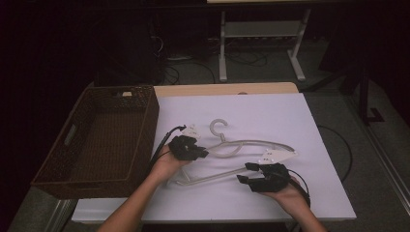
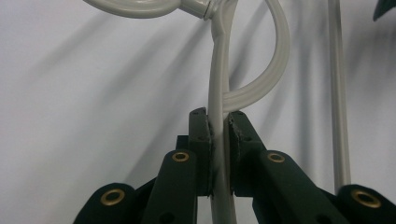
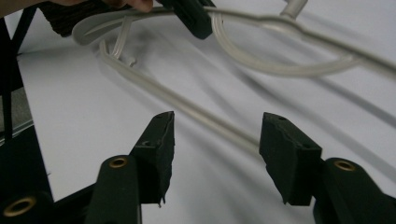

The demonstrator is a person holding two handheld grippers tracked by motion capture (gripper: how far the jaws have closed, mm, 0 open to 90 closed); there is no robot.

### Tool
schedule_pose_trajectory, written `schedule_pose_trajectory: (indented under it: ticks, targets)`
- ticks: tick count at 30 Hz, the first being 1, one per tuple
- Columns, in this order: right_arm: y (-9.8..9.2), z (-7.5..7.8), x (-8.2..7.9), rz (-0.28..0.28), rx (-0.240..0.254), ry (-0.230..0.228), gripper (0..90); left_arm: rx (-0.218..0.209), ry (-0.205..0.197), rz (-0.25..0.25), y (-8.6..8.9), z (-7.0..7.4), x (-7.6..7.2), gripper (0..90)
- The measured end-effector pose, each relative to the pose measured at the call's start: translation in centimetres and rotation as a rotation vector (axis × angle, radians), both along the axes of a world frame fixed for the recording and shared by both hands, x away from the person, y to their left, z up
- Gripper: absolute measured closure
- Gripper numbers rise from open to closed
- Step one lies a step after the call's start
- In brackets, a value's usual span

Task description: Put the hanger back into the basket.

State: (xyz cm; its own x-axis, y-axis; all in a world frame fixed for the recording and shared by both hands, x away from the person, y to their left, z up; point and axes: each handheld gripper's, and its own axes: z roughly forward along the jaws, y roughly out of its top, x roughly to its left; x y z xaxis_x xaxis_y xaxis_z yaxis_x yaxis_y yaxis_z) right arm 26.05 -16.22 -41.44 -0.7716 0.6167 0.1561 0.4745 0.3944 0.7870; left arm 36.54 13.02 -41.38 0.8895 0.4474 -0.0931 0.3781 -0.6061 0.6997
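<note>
A pale plastic clothes hanger (image 1: pixel 251 143) lies on the white table cover (image 1: pixel 270 111), its hook (image 1: pixel 217 126) pointing away from me. My left gripper (image 1: pixel 200 152) is shut on the hanger's upper arm near the neck. In the left gripper view its pads (image 2: pixel 218 116) pinch the flat arm (image 2: pixel 218 70) between them. My right gripper (image 1: pixel 246 173) hovers by the hanger's lower bar with its jaws apart. In the right gripper view (image 3: pixel 217 126) the bar (image 3: pixel 187 105) runs behind the gap, untouched, and the left gripper (image 3: pixel 194 18) shows farther off on the hanger.
A brown woven basket (image 1: pixel 147 135) stands at the table's left side, beside my left hand. Bare white cover stretches behind and to the right of the hanger. Beyond the table are a dark floor, cables and a white frame (image 1: pixel 261 29).
</note>
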Motion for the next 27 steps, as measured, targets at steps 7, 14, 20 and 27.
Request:
schedule_pose_trajectory:
  ticks: [7,14,20,27]
  targets:
    - [-1.1,0.0,-0.7,-0.018,-0.004,-0.021,38.6,-0.012,-0.012,0.045,0.6,2.1,0.4,81.7]
    - [-1.6,0.2,-0.5,-0.041,0.008,-0.030,35.4,-0.032,-0.026,0.088,0.7,4.3,0.7,81.7]
    - [-1.9,0.3,-0.3,-0.053,0.007,-0.048,32.3,-0.019,-0.029,0.119,1.0,6.5,0.8,81.7]
    - [-2.1,0.3,-0.2,-0.078,0.009,-0.047,21.3,-0.036,-0.044,0.137,1.7,9.4,0.9,81.6]
